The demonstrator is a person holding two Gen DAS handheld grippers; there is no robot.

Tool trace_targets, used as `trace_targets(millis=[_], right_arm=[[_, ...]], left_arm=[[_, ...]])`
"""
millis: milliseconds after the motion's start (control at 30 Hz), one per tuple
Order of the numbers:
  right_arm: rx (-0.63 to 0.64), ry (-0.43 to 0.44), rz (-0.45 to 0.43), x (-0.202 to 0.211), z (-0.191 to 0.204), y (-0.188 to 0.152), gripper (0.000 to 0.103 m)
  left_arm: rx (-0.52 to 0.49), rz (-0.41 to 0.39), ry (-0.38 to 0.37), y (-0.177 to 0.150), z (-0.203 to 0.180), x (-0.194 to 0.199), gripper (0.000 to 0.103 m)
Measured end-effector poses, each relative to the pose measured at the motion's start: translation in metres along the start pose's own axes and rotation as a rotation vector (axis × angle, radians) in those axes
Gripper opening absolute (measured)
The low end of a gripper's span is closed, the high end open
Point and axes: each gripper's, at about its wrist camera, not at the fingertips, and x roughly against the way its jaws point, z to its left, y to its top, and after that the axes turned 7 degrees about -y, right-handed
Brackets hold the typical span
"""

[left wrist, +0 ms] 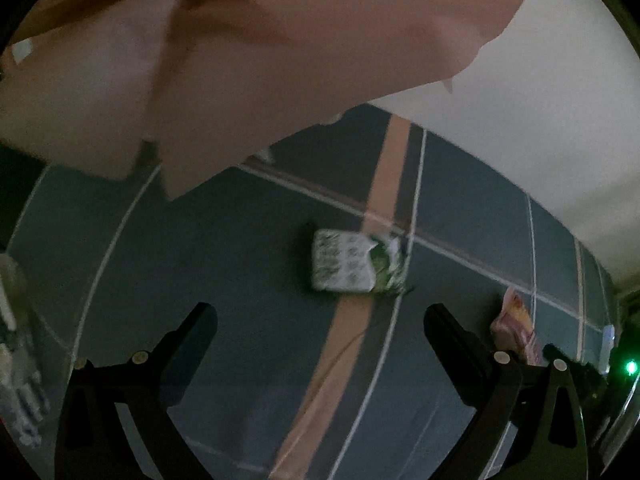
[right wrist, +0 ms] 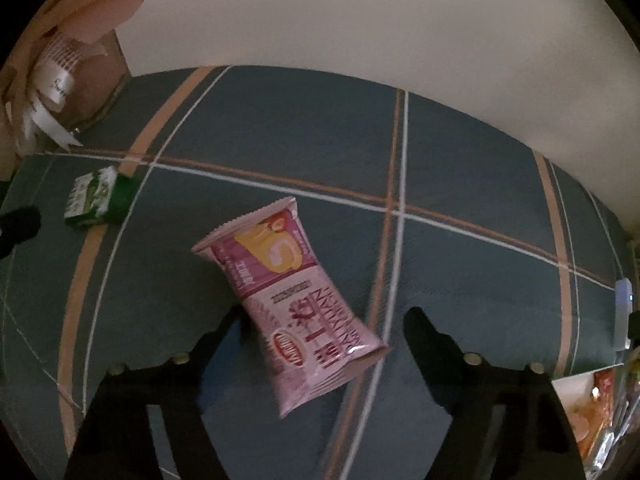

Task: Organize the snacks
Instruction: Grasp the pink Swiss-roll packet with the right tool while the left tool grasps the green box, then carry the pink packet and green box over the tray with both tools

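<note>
Both grippers, left point(left wrist: 320, 320) and right point(right wrist: 320, 320), are gaping empty; the pink pack point(right wrist: 296, 312) and, at ten o'clock, the green pack point(right wrist: 98, 200) are lying loose, seemingly unsorted.

1. The pink snack packet point(right wrist: 298, 308), lying between the open fingers of the right gripper point(right wrist: 320, 324), carries large dark-red Chinese characters, not clearly legible.
2. Beside them runs Latin lettering, roughly "DALIYUAN".
3. A red oval brand logo sits nearby, unreadable.
</note>
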Motion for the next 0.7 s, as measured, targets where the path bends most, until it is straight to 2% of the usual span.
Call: trace_targets(millis=[133, 267, 400, 467, 533, 700], right_arm=[[0.005, 0.021, -0.002, -0.006, 0.0, 0.007, 0.061], [0.021, 0.036, -0.012, -0.004, 0.0, 0.008, 0.053], [0.052, 0.026, -0.019, 0.0, 0.01, 0.002, 0.05], [0.056, 0.026, -0.018, 0.001, 0.013, 0.002, 0.048], [0.057, 0.03, -0.018, 0.0, 0.018, 0.007, 0.044], [0.076, 0.031, -0.019, 0.013, 0.018, 0.0, 0.041]], left_arm=[[0.015, 0.011, -0.009, 0.013, -0.01, -0.022, 0.103], [0.022, 0.009, -0.011, 0.016, -0.015, -0.039, 0.102], [0.02, 0.008, 0.007, 0.02, -0.02, -0.048, 0.083], [0.022, 0.013, 0.01, 0.022, -0.022, -0.054, 0.077], [0.014, 0.019, 0.034, 0.021, -0.024, -0.056, 0.062], [0.022, 0.008, 0.021, 0.016, -0.023, -0.052, 0.06]])
